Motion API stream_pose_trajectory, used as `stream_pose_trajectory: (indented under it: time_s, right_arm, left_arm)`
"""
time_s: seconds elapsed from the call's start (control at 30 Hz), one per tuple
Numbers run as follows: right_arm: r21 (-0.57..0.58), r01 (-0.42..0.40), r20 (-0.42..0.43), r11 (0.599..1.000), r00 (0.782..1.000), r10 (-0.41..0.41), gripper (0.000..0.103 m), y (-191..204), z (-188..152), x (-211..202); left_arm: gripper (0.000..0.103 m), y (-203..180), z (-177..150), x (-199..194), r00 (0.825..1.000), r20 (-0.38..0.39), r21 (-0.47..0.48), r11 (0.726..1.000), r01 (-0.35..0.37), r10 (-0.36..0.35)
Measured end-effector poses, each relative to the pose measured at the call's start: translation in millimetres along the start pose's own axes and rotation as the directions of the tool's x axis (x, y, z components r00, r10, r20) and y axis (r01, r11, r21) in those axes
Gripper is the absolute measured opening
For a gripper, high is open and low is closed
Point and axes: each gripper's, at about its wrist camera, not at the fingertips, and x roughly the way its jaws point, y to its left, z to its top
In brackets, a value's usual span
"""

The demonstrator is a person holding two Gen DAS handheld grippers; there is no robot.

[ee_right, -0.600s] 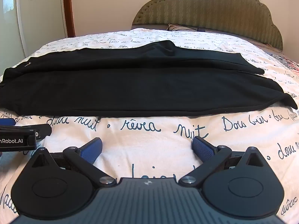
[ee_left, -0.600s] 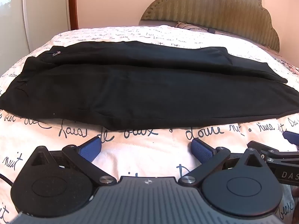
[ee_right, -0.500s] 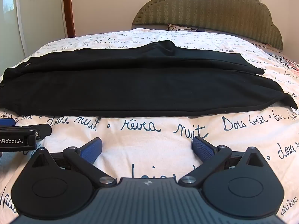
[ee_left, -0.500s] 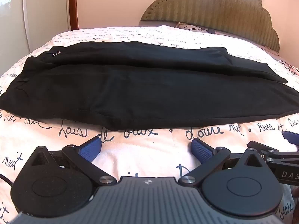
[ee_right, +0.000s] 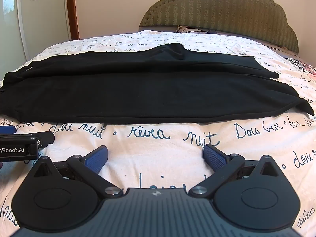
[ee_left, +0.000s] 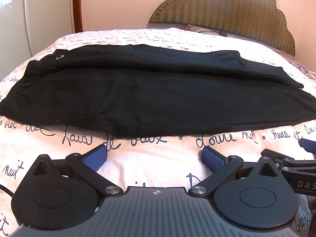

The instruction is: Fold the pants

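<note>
Basically, black pants [ee_left: 158,96] lie flat across the bed [ee_left: 158,162], spread lengthwise side to side, waist toward the bed's left edge, leg hems toward the right edge. One leg lies partly over the other. Left gripper [ee_left: 154,156] sits near the bed's front edge, just short of the pants' near edge, fingers spread wide, holding nothing. Right gripper [ee_right: 155,156] likewise spread wide and unloaded, short of the pants [ee_right: 148,92], not touching. Grippers side by side; each shows at the other view's edge. Padded headboard [ee_right: 221,13] at the far edge.
</note>
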Motion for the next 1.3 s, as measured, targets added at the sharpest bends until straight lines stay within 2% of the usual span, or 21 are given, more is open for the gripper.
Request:
stream_pose_trajectory:
  time_s: [1.3]
  right_arm:
    - [0.001,-0.001,0.002,1.0,1.0,0.001,0.103,-1.2,-0.5,0.0]
  left_arm:
    - [0.103,-1.3,3.2,-3.3,1.0,0.006,0.005,1.0,-0.007,0.007]
